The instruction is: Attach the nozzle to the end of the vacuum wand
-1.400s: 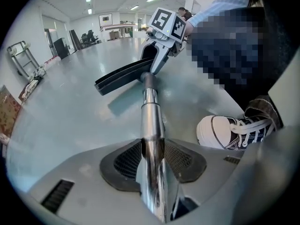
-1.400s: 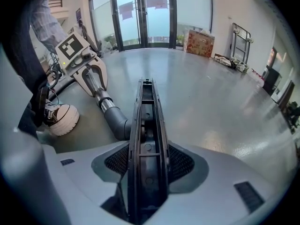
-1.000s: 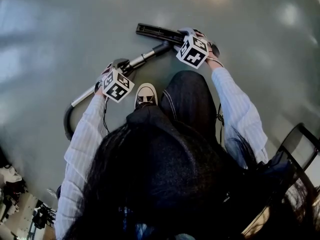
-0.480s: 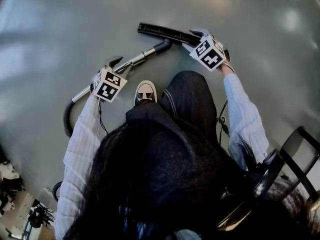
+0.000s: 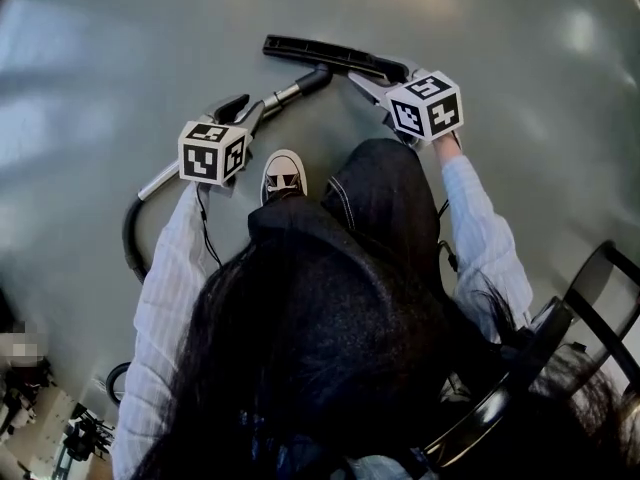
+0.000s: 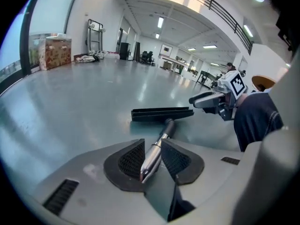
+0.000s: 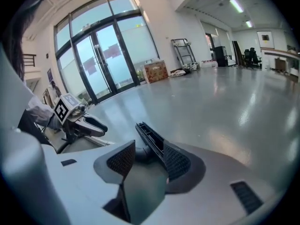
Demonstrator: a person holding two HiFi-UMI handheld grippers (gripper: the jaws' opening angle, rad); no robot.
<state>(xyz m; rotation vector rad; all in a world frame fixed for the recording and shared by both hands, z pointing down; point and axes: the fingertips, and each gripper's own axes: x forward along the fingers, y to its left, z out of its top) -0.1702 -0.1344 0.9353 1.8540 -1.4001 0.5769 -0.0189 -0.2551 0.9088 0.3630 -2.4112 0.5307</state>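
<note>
Grey floor (image 5: 120, 48) fills the head view, where the black nozzle (image 5: 330, 56) lies on it, sitting on the end of the chrome vacuum wand (image 5: 285, 96). The left tool (image 5: 240, 108) hovers over the wand, and the right tool (image 5: 372, 80) over one end of the nozzle.

Left gripper view: the jaws, just narrowed, stand apart and grip nothing, with the wand showing through their gap.

Right gripper view: the jaws, likewise just narrowed, are released, with the nozzle's neck lying beyond them.
</note>
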